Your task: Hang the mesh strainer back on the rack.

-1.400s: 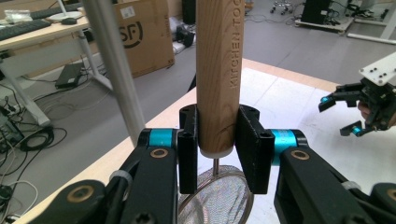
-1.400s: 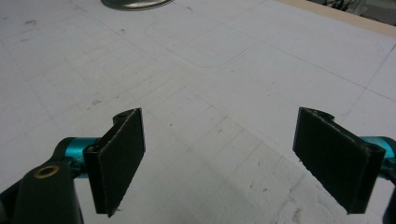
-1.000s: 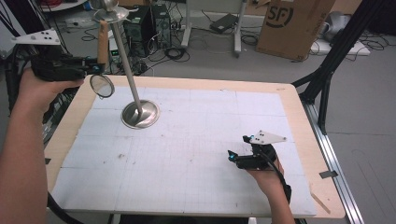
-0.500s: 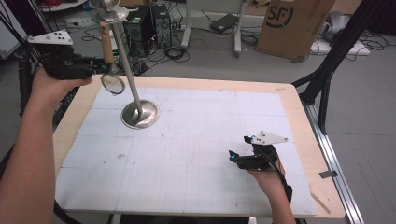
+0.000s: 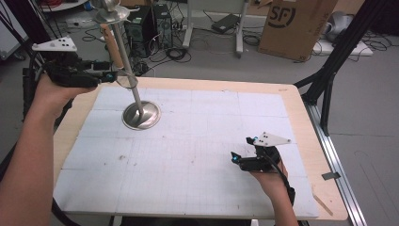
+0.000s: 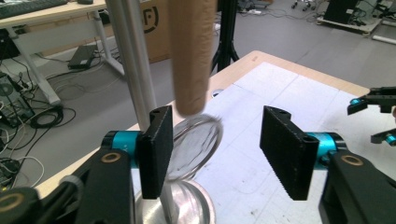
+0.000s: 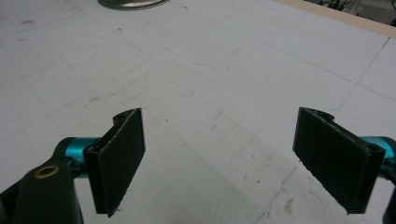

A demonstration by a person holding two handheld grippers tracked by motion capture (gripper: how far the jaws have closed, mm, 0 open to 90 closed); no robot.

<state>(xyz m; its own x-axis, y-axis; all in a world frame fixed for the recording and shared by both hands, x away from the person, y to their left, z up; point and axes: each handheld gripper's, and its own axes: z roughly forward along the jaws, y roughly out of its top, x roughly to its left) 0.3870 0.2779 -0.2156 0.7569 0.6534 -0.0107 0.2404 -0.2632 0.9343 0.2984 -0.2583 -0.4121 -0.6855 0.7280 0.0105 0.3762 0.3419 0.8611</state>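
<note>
A metal stand [image 5: 141, 114] with a round base and a slanted pole is set on the far left part of the white-covered bench [image 5: 197, 155]. A small strainer with a wooden handle [image 5: 114, 46] and a round mesh ring [image 5: 127, 81] is seen hanging beside the pole, the handle pointing up toward the stand's top and the ring at the lower end. The left claw [image 5: 113, 76] is held level at the ring, raised above the bench's left edge. In the left gripper view its jaws have just been opening and are shown released: the mesh ring [image 6: 196, 147] lies between them, close to the left pad [image 6: 158, 149] and apart from the right one, while the lower end of the wooden handle [image 6: 191, 56] is seen above the gap. Whether the left pad touches the ring cannot be told. The right claw [image 5: 234, 157] is rested low over the near right part of the bench, well apart from the stand. In the right gripper view its jaws are spread wide over the bare bench cover [image 7: 215, 70], with nothing between them.
</note>
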